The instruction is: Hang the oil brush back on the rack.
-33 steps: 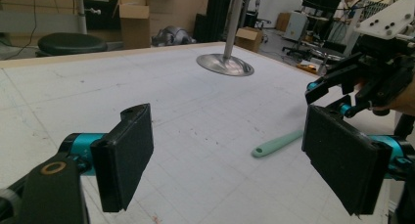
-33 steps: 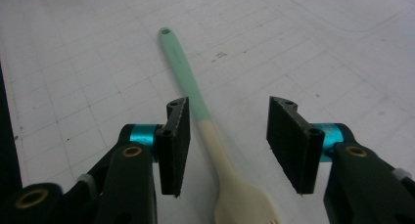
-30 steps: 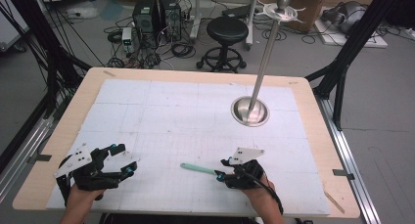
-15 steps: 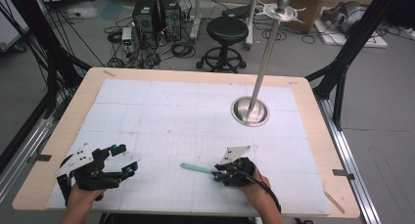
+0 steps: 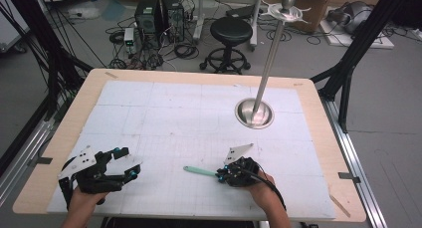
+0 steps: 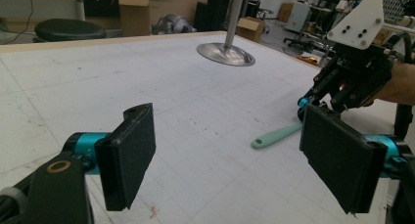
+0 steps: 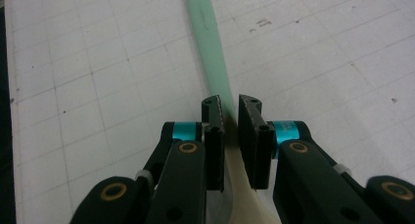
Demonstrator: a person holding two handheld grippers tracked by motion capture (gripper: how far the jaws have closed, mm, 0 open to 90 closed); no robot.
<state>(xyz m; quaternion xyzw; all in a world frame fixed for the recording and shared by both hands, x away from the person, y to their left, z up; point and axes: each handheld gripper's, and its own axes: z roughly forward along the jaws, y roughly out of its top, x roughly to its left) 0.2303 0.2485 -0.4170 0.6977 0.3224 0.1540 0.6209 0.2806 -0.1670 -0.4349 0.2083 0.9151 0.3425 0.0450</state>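
The left hand-held gripper (image 6: pixel 230 150) holds its two black jaws wide apart above the table (image 6: pixel 98 87). Beyond them lies a mint-green handle (image 6: pixel 276 136); the right hand-held gripper (image 6: pixel 313 106) sits at its far end. Farther behind the handle stands a round metal base (image 6: pixel 225 54).

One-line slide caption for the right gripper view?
Right gripper jaws closed on the mint-green plastic utensil handle lying on the white gridded table mat.
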